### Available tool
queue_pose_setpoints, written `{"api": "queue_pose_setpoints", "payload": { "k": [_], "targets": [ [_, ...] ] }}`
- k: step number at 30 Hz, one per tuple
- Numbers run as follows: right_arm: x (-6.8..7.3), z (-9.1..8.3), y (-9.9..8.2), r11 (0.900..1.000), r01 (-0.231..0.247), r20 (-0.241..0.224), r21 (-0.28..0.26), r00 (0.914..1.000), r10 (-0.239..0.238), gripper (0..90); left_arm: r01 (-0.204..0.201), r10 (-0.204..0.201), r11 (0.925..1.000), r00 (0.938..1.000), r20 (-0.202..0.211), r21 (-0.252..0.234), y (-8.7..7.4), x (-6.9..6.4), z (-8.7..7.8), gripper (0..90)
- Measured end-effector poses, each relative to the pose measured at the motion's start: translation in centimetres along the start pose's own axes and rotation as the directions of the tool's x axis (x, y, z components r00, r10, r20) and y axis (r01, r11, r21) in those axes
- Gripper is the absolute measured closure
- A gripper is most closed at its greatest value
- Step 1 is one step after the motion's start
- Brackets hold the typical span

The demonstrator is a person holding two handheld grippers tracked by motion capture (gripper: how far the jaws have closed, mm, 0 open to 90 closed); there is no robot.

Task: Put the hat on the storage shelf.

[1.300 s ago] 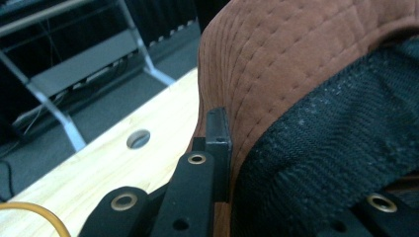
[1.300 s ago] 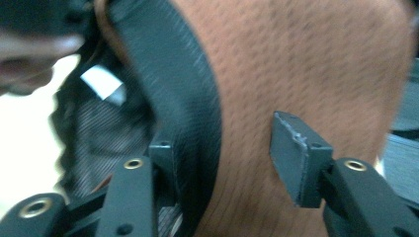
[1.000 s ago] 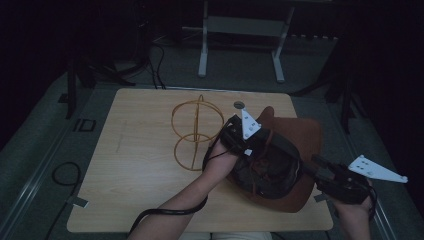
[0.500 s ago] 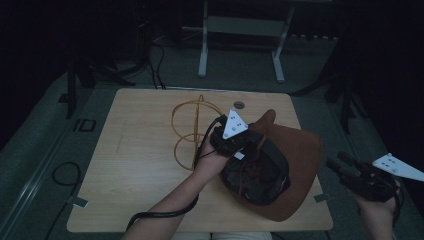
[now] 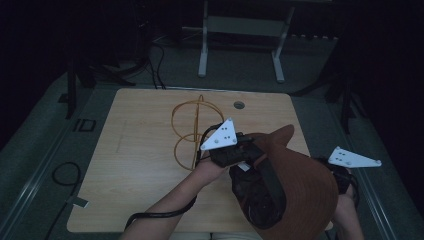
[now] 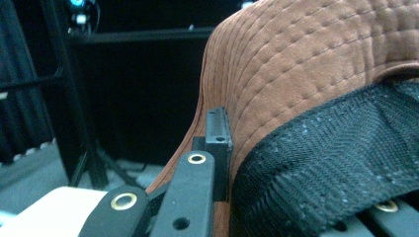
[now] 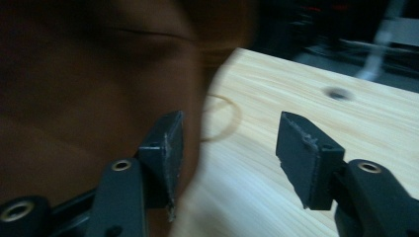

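A brown hat [image 5: 305, 185] with a black inner band [image 5: 272, 187] is held up over the table's near right part, its opening turned toward the camera. My left gripper [image 5: 248, 150] is shut on its edge. In the left gripper view one jaw presses the brown brim [image 6: 296, 64], and the band [image 6: 336, 158] covers the other jaw. My right gripper [image 5: 339, 172] is at the hat's right side. Its fingers [image 7: 165, 148] stand wide open with the blurred hat [image 7: 84, 84] at the left one.
A gold wire stand [image 5: 192, 130] rises from the middle of the wooden table [image 5: 140, 165], just left of the hat. A round cable hole [image 5: 239, 105] lies near the far edge. Cables trail on the floor at the left, and a metal frame stands behind.
The left gripper has shifted slightly left with the hat, which now looks larger and higher. The right gripper swung out to the right and has come back beside the hat.
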State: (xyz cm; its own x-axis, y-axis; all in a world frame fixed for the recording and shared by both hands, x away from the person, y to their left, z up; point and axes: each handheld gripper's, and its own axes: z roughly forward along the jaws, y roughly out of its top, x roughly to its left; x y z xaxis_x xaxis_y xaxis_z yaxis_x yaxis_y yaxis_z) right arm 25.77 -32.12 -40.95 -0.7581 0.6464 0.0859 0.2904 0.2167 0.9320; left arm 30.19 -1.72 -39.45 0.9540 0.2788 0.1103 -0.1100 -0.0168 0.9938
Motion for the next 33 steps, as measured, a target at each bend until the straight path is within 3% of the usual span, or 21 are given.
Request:
{"api": "queue_pose_setpoints", "payload": {
  "k": [1,2,3,7,14,17,22,24,26,30,33],
  "targets": [
    [0.4,0.4,0.2,0.9999,0.007,-0.032,-0.008,0.9995,-0.007,41.9,0.000,0.000,1.0000,1.0000,0.000,0.000,0.0,0.0,0.0,86.1],
    [0.4,0.4,0.2,0.9999,0.007,-0.032,-0.008,0.9995,-0.007,41.9,0.002,-0.002,1.0000,1.0000,0.009,-0.008,0.0,-0.1,0.0,86.1],
    [1.2,1.1,0.7,0.9994,0.020,-0.084,-0.026,0.9962,-0.023,40.8,-0.018,0.018,0.9998,0.9998,0.004,-0.007,0.0,-0.3,0.1,86.1],
    [1.8,2.2,1.5,0.9981,0.018,-0.132,-0.059,0.9909,-0.026,39.4,-0.037,0.036,0.9992,0.9992,0.015,0.015,-0.2,-0.8,0.6,86.1],
    [2.1,3.6,2.2,0.9953,0.033,-0.185,-0.090,0.9816,-0.049,42.8,-0.061,0.061,0.9979,0.9980,-0.018,0.023,-0.5,-1.1,1.1,85.8],
    [2.0,3.9,2.5,0.9955,0.016,-0.206,-0.094,0.9779,-0.035,44.8,-0.110,0.112,0.9929,0.9925,-0.050,0.046,-0.3,-1.7,1.4,85.6],
    [1.8,4.2,2.6,0.9967,0.013,-0.228,-0.080,0.9731,-0.032,57.7,-0.099,0.101,0.9932,0.9944,-0.031,0.062,-0.2,-1.8,1.7,85.3],
    [1.7,4.4,2.5,0.9980,0.013,-0.229,-0.062,0.9731,-0.027,76.2,-0.086,0.088,0.9939,0.9958,-0.027,0.070,-0.1,-1.7,1.8,84.6],
    [1.8,4.4,2.5,0.9975,0.015,-0.239,-0.069,0.9704,-0.031,84.7,-0.078,0.079,0.9947,0.9966,-0.022,0.068,0.0,-1.5,1.8,83.8],
    [2.0,4.2,2.7,0.9969,0.008,-0.230,-0.079,0.9729,-0.026,87.2,-0.065,0.066,0.9956,0.9977,-0.012,0.067,0.4,-1.4,1.7,81.5],
    [2.1,3.8,2.8,0.9954,-0.003,-0.246,-0.096,0.9691,-0.021,87.6,-0.052,0.052,0.9973,0.9986,-0.008,0.053,0.8,-1.2,1.5,72.3]
  ]
}}
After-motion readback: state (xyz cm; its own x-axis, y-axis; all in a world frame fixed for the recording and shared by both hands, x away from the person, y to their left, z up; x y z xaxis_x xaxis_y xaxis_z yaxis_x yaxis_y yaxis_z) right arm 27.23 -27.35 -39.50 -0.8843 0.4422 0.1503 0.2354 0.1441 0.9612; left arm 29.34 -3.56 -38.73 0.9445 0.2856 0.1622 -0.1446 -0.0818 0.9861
